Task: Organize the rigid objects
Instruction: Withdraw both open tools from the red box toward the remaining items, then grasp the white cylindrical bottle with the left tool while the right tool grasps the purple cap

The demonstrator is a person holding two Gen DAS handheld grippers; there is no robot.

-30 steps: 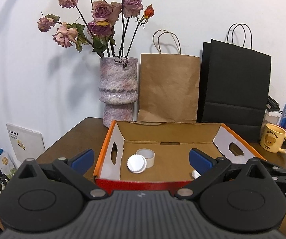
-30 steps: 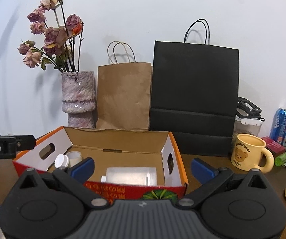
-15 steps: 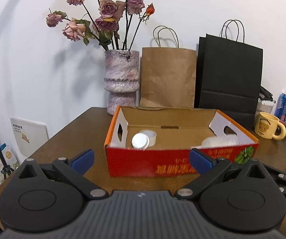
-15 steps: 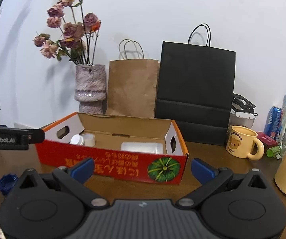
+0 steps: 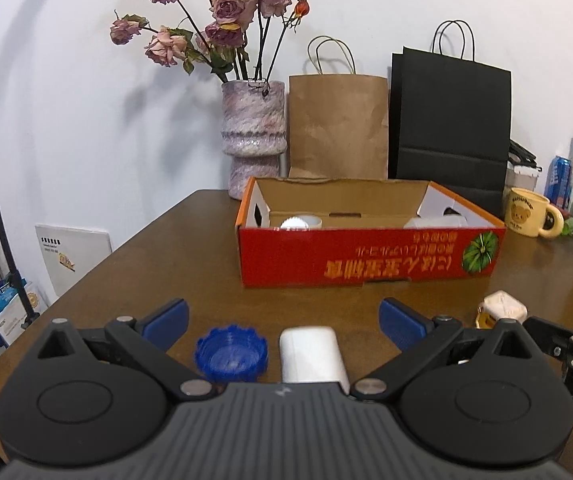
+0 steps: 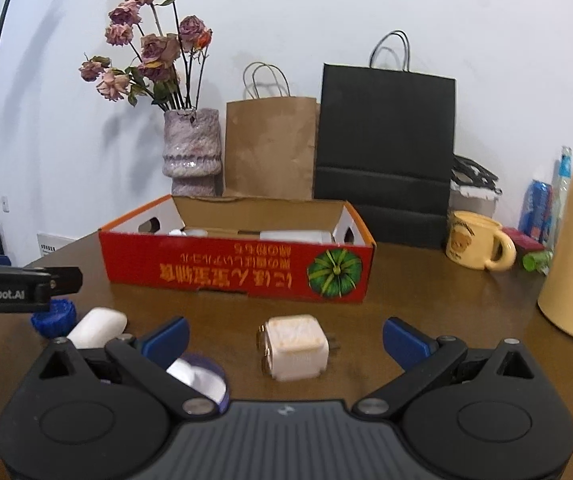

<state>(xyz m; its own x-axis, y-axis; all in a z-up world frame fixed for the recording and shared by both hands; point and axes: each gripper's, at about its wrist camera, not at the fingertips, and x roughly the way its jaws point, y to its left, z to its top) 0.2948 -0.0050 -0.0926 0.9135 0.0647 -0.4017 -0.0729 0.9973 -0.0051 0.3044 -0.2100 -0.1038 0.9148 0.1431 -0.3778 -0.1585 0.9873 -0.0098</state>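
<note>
- Two views, left wrist first: the left gripper (image 5: 282, 316) hangs over the brown wooden bench (image 5: 158, 264), jaws spread wide and empty.
- Between its fingers lie a blue ridged plastic bottle cap (image 5: 231, 357) on the left and a white rounded plastic case (image 5: 311, 354) just beside it on the right.
- Farther off stands the red open cardboard box (image 5: 370, 258), with white items inside at both ends.
- Right wrist view: the right gripper (image 6: 285, 331) also has its jaws spread, holding nothing.
- A white cube-shaped plug adapter (image 6: 295, 346) lies between its fingers, untouched, near the box's front wall.
- A white disc with a purple rim (image 6: 202, 380) sits by the left finger.
</note>
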